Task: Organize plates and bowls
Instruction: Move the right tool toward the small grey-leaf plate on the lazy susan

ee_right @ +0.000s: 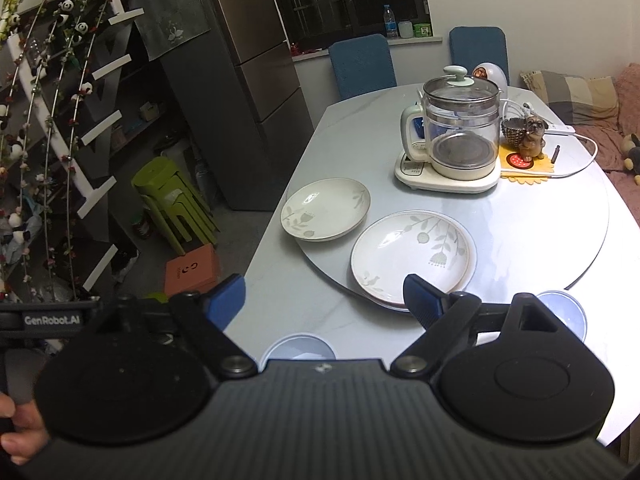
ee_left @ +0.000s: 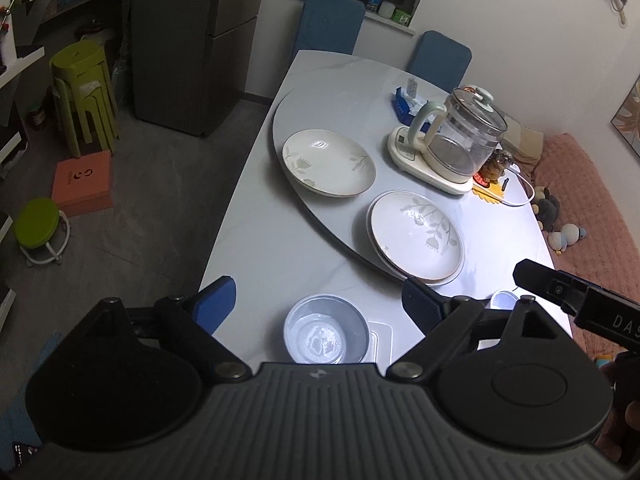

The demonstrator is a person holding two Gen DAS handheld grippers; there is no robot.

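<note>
both jaws wide, nothing gripped

the table (ee_left: 256,240) stretches out beyond both pairs of jaws, pale and marbled, with a round turntable (ee_left: 288,104) set on it. on the turntable's far side, well past the jaws, stands a glass kettle (ee_left: 460,136) on its cream base.

ahead of the left gripper (ee_left: 316,308), whose jaws stand wide apart and hold nothing, a far plate (ee_left: 328,162) with leaf print lies on the turntable. nearer, just beyond the right-hand blue finger, a near stack (ee_left: 416,234) of leaf-print plates sits at the turntable's edge. how many plates it holds cannot be told. a bowl (ee_left: 326,334), clear and empty, sits on the table low between the left jaws, touched by neither pad. a small white tub (ee_left: 502,300) shows just outside the right-hand finger, half hidden.

the right gripper (ee_right: 324,300) also has its jaws spread wide and empty. the near stack lies just beyond its right-hand finger, whose tip overlaps its rim in view. the bowl's rim peeks out low between these jaws.
</note>
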